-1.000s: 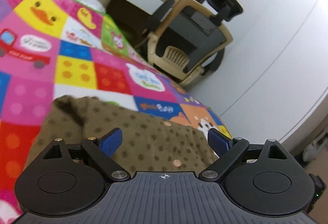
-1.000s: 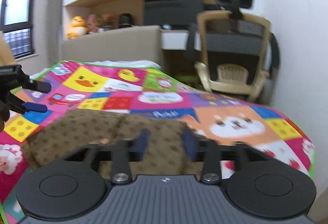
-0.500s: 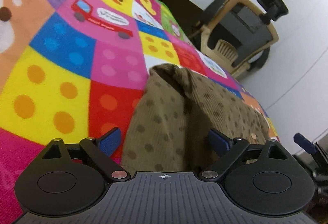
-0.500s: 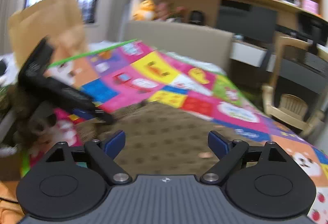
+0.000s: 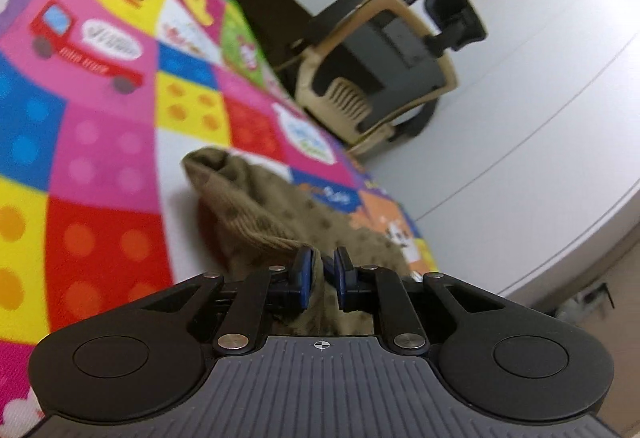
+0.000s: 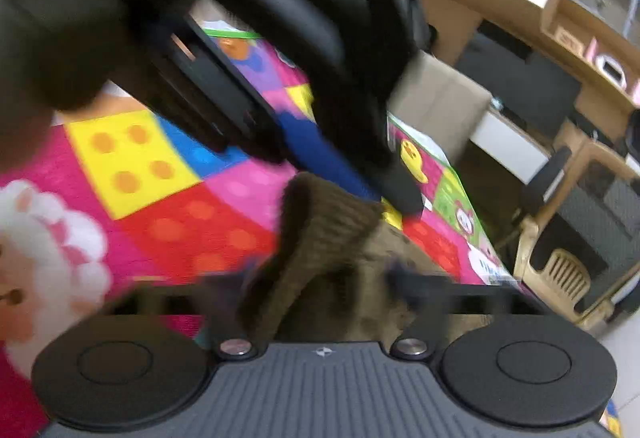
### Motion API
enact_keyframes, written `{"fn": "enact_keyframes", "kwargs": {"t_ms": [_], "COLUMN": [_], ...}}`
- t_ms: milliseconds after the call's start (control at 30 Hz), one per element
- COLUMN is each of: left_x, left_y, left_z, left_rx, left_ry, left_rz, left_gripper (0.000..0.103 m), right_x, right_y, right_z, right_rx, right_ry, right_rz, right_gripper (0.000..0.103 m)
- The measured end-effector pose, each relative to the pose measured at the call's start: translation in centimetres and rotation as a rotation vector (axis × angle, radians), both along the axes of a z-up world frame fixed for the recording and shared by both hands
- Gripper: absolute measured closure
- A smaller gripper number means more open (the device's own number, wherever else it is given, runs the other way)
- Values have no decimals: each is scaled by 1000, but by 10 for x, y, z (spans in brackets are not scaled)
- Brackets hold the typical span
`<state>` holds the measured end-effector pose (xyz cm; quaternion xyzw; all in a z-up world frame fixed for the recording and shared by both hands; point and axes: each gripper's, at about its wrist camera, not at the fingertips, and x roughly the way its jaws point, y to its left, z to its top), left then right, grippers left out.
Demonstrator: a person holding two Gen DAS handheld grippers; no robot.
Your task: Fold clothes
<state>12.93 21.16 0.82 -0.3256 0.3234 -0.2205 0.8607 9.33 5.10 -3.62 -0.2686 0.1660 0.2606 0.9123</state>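
Note:
A brown dotted garment (image 5: 280,213) lies bunched on the colourful play mat (image 5: 100,165). My left gripper (image 5: 322,258) is shut on a raised fold at the cloth's near edge, with fabric pinched between the blue pads. In the right wrist view the same garment (image 6: 320,230) rises in a ribbed fold, and the left gripper (image 6: 372,189) reaches in from the upper left and holds its top. My right gripper (image 6: 320,278) is just below it; its blurred jaws are closing, with the fold between them.
A beige and black office chair (image 5: 380,69) stands beyond the mat's far edge, next to a pale floor (image 5: 520,117). A desk with a dark monitor (image 6: 516,77) and a beige headboard (image 6: 440,97) sit behind the mat (image 6: 180,222).
The left gripper went from wide open to shut on the garment's edge and lifted a fold. The right gripper swung left, up close beside the left one, and its jaws narrowed around the cloth.

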Motion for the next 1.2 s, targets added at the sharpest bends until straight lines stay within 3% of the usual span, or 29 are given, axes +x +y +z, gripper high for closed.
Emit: {"fn": "enact_keyframes", "kwargs": {"t_ms": [33, 67, 100, 133, 200, 267, 367, 500, 633, 733, 833, 900, 1000, 1067, 1133, 1200], "left_x": [-1, -2, -3, -6, -11, -16, -15, -2, 21, 33, 32, 32, 33, 33, 34, 33], "left_y": [-2, -4, -7, -8, -12, -16, -26, -56, -104, -145, -176, -189, -198, -200, -202, -204], "left_z": [6, 14, 22, 31, 52, 67, 76, 66, 31, 1, -19, -27, -31, -30, -29, -28], "left_rx": [-2, -6, -10, -9, 25, 42, 32, 63, 112, 203, 344, 435, 498, 523, 543, 546], "left_ry": [-20, -49, -80, -118, -198, -248, -263, -212, -113, -40, -18, -26, -47, -60, -73, -75], "left_rz": [-4, -5, -6, -1, 35, 76, 84, 38, -49, -135, -183, -192, -198, -204, -211, -221], "left_gripper": [87, 85, 70, 41, 24, 22, 10, 9, 9, 9, 9, 9, 9, 9, 9, 9], "right_x": [4, 8, 12, 12, 11, 12, 13, 15, 19, 20, 18, 17, 14, 6, 9, 20], "right_y": [-8, -16, -24, -38, -75, -121, -200, -281, -315, -321, -321, -320, -322, -325, -322, -317], "right_z": [5, 10, 15, 25, 46, 65, 73, 42, 3, -14, -11, -6, 22, 49, 71, 88], "right_rx": [37, 75, 113, 157, 246, 326, 412, 456, 445, 420, 395, 377, 411, 455, 500, 536], "right_ry": [12, 23, 30, 2, -39, -72, -65, 77, 221, 257, 269, 274, 238, 153, 86, 52], "right_rz": [-17, -35, -53, -80, -146, -232, -385, -549, -600, -608, -578, -553, -501, -462, -411, -361], "right_gripper": [87, 89, 90, 91, 93, 93, 93, 93, 93, 93, 89, 82, 59, 31, 24, 24]}}
